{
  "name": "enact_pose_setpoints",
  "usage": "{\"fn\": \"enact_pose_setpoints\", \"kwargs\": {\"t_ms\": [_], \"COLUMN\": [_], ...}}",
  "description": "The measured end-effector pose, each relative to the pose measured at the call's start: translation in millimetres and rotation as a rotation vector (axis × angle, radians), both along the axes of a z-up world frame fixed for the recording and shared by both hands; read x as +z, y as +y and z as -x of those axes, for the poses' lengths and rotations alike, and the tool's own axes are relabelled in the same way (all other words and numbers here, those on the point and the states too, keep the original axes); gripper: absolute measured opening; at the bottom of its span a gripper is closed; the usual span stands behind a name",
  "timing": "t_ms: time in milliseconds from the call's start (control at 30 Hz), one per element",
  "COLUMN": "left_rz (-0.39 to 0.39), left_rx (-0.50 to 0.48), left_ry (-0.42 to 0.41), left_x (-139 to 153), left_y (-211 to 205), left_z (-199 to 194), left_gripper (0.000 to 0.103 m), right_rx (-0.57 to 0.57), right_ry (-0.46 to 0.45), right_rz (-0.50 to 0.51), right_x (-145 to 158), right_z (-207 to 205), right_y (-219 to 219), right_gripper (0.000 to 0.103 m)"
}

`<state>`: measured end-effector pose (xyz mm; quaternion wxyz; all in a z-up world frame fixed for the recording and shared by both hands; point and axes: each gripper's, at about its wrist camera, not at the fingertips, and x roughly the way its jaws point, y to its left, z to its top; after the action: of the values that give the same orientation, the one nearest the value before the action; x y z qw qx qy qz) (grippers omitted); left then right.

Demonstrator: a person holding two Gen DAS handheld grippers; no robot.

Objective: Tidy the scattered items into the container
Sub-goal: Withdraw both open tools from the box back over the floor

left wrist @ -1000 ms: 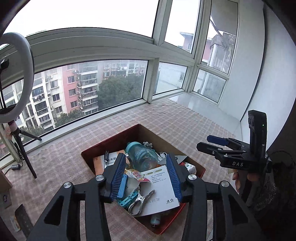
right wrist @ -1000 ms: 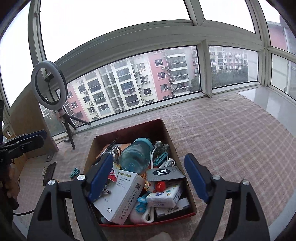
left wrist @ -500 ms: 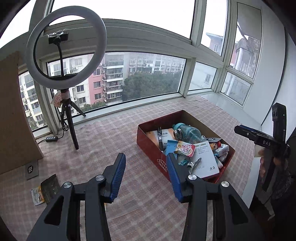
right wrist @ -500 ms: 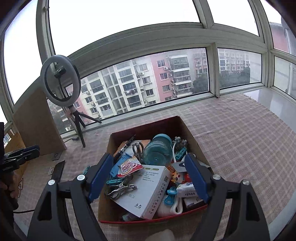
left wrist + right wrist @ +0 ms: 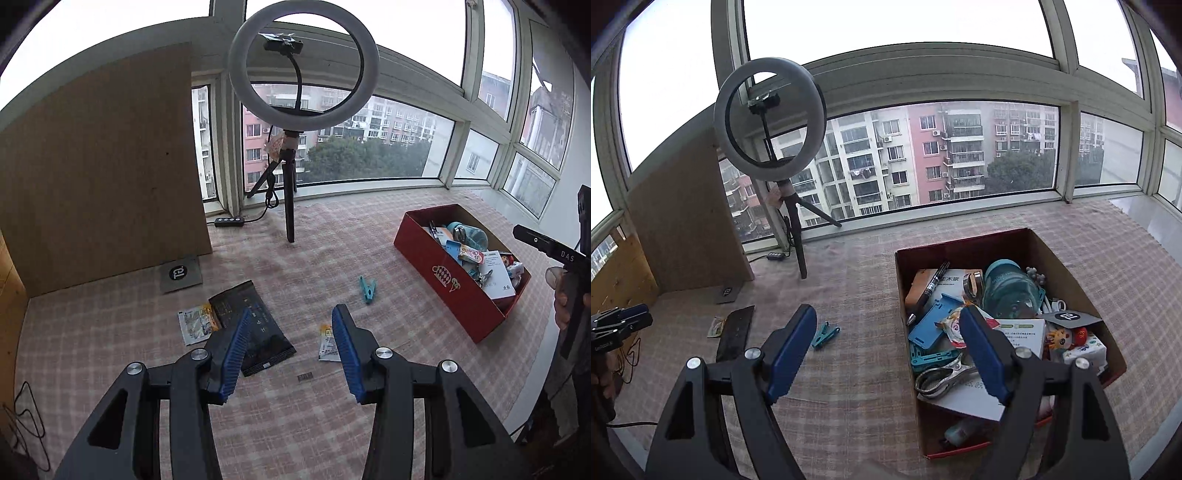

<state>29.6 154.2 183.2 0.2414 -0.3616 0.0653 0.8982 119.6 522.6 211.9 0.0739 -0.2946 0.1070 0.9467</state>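
The left gripper [image 5: 288, 345] has swung away from the red box [image 5: 448, 280] and now hangs wide open and empty over a black packet [image 5: 255, 332] and small sachets. A teal clip [image 5: 367, 289] lies farther off. The right gripper [image 5: 888, 350], open and empty too, has moved left, at the box's near edge.

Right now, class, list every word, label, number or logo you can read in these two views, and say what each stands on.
"DAS": on the right gripper, seen from the left wrist.
Round white logo, no readable words: on the grey card by the board.
The same logo: on a dark card in the red box.
Chinese characters: on the orange booklet, too small to read.
Print on the white box, black packet and sachets: too blurred.
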Motion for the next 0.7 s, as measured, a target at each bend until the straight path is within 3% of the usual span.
{"fn": "enact_pose_setpoints", "kwargs": {"t_ms": [333, 467, 600, 700], "left_rz": [0.022, 0.052, 0.073, 0.175], "left_rx": [0.112, 0.088, -0.008, -0.105], "left_ry": [-0.05, -0.073, -0.077, -0.082], "left_x": [-31.5, -52.2, -81.4, -108.3], "left_y": [-97.1, -95.7, -72.4, -52.9], "left_z": [30.8, 52.9, 72.2, 85.8], "left_gripper": [0.043, 0.043, 0.041, 0.041], "right_rx": [0.185, 0.148, 0.139, 0.171], "right_ry": [-0.128, -0.215, -0.246, -0.286], "right_rz": [0.039, -0.005, -0.05, -0.084], "right_x": [-29.5, -51.8, -71.2, -85.7], "right_z": [71.1, 98.6, 117.5, 129.6], "right_y": [-79.5, -91.9, -98.1, -103.8], "right_gripper": [0.079, 0.079, 0.079, 0.079]}}
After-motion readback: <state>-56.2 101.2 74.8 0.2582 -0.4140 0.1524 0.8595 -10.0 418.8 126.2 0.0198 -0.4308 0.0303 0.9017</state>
